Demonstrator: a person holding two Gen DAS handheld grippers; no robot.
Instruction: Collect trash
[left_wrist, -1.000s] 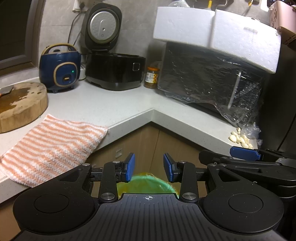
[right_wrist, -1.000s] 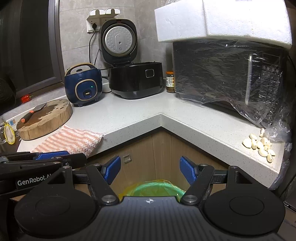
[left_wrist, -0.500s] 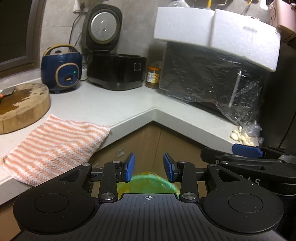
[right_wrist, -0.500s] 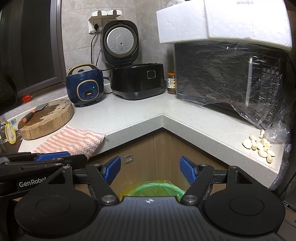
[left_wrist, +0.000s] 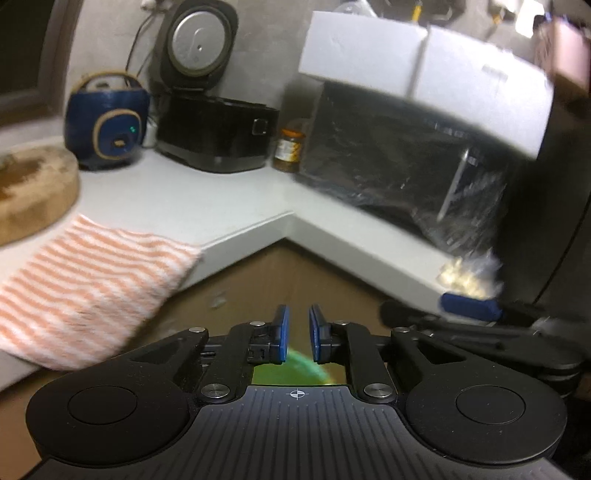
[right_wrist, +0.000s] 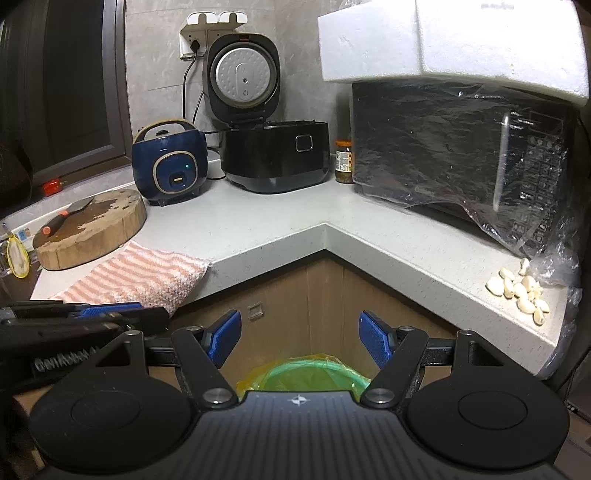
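Left gripper (left_wrist: 296, 338) closing on nothing, lower centre, above bin (left_wrist: 306, 365); formerly wide. Right gripper (right_wrist: 298, 338) gaping, empty. Pickup pending.

— Where are we finding room?
— We are seeing bare grey stone countertop (right_wrist: 280, 221) at the corner.
— What is blocking us?
— The striped orange-white cloth (right_wrist: 144, 273), plastic-wrapped black microwave (right_wrist: 454, 147) and loose garlic cloves (right_wrist: 521, 290) are crowding both ends.

The left gripper (left_wrist: 298, 334), nothing between its closing jaws, hangs above a green-lined bin (left_wrist: 295, 369).
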